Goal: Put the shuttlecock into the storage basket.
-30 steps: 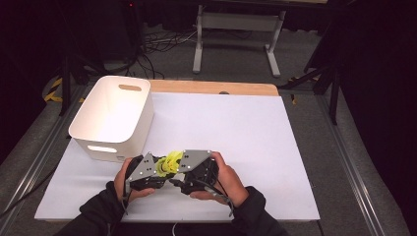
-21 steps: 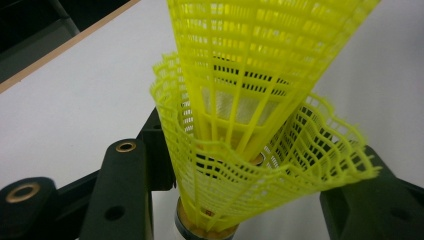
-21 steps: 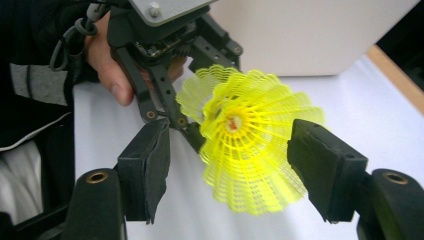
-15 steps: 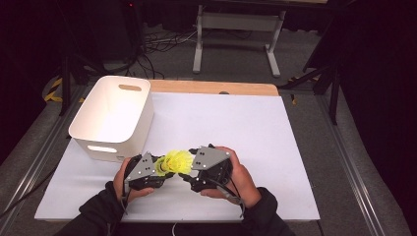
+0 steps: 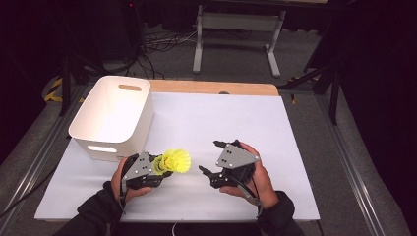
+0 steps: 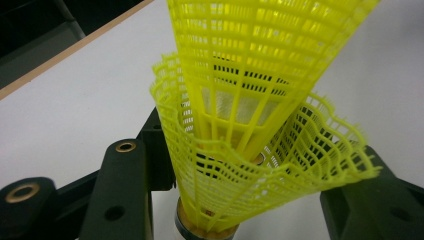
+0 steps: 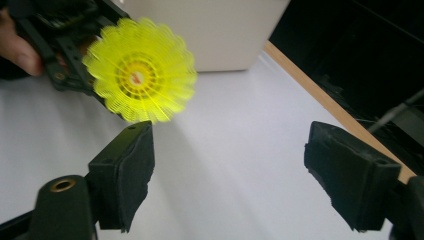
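Note:
Two yellow plastic shuttlecocks (image 5: 175, 161) sit nested one inside the other. My left gripper (image 5: 158, 168) is shut on their cork end, low over the front left of the white table (image 5: 221, 113). In the left gripper view the mesh skirts (image 6: 250, 100) rise between the black jaws. My right gripper (image 5: 209, 157) stands open a short way to the right, apart from the shuttlecocks, with nothing between its fingers. The right gripper view looks into the open skirt (image 7: 142, 70) past its own spread jaws (image 7: 230, 180), with the left gripper (image 7: 60, 45) behind.
A white plastic bin (image 5: 110, 115) with handle slots stands at the table's back left, just behind my left hand. A wooden strip (image 5: 211, 87) runs along the far edge. Beyond it are a metal stand's legs (image 5: 236, 39) and cables on the floor.
My right gripper has let go of the shuttlecocks, opened and drawn back to the right. The left gripper keeps hold of them and has barely moved.

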`<state>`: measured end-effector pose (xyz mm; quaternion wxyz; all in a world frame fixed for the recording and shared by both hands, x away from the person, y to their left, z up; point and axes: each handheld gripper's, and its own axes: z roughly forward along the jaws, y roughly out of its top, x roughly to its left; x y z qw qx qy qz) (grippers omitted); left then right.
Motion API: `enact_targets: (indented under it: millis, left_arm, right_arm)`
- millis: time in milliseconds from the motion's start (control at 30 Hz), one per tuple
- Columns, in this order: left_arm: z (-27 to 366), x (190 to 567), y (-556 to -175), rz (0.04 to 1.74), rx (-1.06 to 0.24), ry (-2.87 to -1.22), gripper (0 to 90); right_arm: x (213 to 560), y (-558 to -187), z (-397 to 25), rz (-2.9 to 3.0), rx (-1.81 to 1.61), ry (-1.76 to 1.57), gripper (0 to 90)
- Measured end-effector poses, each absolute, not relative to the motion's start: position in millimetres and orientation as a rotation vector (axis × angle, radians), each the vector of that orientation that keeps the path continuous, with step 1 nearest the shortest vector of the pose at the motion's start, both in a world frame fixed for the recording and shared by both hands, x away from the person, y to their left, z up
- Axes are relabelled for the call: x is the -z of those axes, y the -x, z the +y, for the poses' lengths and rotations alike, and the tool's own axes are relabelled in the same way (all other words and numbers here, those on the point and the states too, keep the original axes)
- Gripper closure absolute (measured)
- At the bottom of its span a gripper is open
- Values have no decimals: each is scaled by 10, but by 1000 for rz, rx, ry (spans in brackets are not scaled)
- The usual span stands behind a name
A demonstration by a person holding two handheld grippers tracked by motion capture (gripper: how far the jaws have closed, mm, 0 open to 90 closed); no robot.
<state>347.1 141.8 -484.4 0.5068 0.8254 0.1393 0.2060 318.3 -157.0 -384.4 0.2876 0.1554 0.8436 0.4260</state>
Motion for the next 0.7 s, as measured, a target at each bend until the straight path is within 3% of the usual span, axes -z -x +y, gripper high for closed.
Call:
enact_targets:
  millis: [700]
  left_arm:
    - [1528,4797,-3459,358,-513,-1957,495]
  right_arm:
    - [4139,-3223,-1907,2198,-1146,-494,176]
